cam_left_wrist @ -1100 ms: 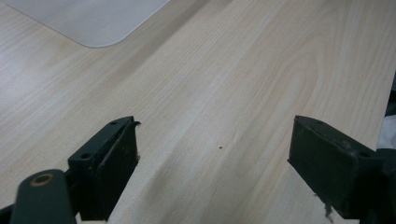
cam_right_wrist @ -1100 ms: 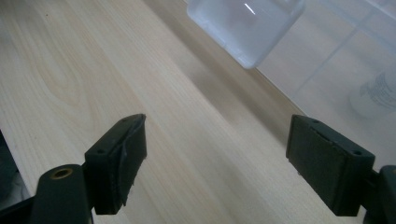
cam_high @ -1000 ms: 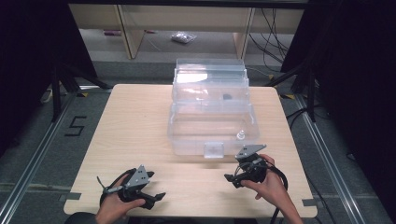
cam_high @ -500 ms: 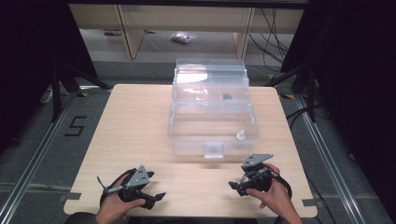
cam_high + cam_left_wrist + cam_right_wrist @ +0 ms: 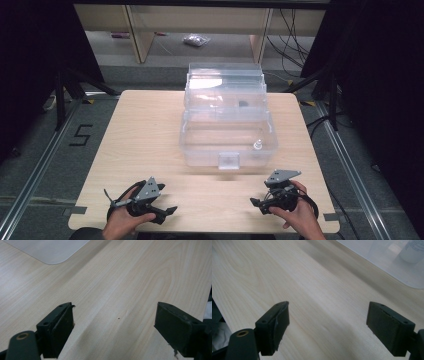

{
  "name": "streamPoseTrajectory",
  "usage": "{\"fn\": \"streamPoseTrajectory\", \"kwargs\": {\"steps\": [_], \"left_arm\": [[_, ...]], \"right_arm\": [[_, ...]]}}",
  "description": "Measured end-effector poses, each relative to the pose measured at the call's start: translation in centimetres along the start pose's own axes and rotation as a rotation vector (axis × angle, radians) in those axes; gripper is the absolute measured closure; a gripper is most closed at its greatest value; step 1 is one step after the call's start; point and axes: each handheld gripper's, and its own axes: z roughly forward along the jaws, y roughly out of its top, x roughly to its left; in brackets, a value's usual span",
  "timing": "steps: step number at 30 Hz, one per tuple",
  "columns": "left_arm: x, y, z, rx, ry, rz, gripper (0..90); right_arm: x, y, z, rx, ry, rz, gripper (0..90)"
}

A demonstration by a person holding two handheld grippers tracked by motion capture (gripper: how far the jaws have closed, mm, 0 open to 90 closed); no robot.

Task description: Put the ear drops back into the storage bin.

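A clear plastic box point(image 5: 200, 142) stands open mid-table, its lid point(image 5: 225, 90) raised at the back. A small white bottle point(image 5: 258, 145) stands inside near the front right corner, and a small dark item point(image 5: 243, 104) lies at the lid. My left gripper point(image 5: 167, 212) rests near the front left edge, open and empty, its jaws pointing right. My right gripper point(image 5: 256, 204) sits at the front right, open and empty, jaws pointing left. In the left gripper view the left gripper point(image 5: 113, 315) is over bare wood; in the right gripper view the right gripper point(image 5: 328, 312) faces the box point(image 5: 372, 255) and bottle point(image 5: 414, 250).
The wooden table point(image 5: 140, 130) has bare surface left of the box and between the two grippers. A box corner point(image 5: 50, 250) shows at the top of the left gripper view. Shelving and cables stand beyond the far edge, with dark floor at both sides.
My right gripper has drawn back from the box's front right corner toward the near edge of the table. The left gripper has stayed put.
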Motion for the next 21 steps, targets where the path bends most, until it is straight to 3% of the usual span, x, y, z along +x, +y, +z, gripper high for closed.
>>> {"fn": "streamPoseTrajectory", "kwargs": {"steps": [5,7,8,10,11,12,16,17,19,21], "left_arm": [[-0.1,0.0,0.0,0.002,0.004,-0.013,15.0],[0.0,0.0,0.0,0.002,0.002,0.002,15.1],[-0.1,0.0,0.0,0.002,0.004,-0.015,15.1],[-0.1,0.0,0.0,0.002,0.003,-0.012,15.1],[-0.1,0.0,0.0,0.002,0.004,-0.012,15.1],[0.0,0.0,0.0,0.001,0.004,0.000,15.1],[-0.1,0.0,0.0,0.001,0.004,-0.013,15.1],[-0.1,0.0,0.0,0.002,0.004,-0.012,15.1],[-0.1,0.0,0.0,0.002,0.003,-0.012,15.1],[-0.1,0.0,0.0,0.003,0.003,-0.012,15.1]], "right_arm": [[-0.2,-0.6,-0.3,0.006,0.006,0.002,18.8],[-0.2,-0.8,-0.3,-0.010,-0.008,0.010,18.3],[0.0,-0.9,-0.4,-0.002,-0.012,0.037,18.1],[0.0,-1.0,-0.4,-0.007,-0.006,0.043,17.7],[-0.1,-1.1,-0.5,0.000,-0.005,0.019,17.5],[-0.1,-1.1,-0.4,-0.003,-0.006,0.018,17.4],[0.1,-1.2,-0.7,0.004,-0.012,0.049,17.1],[-0.1,-1.3,-0.6,-0.011,-0.020,0.029,17.0],[0.3,-1.4,-0.7,0.008,-0.017,0.076,16.9],[0.0,-1.5,-0.5,-0.020,-0.025,0.030,16.8]]}}
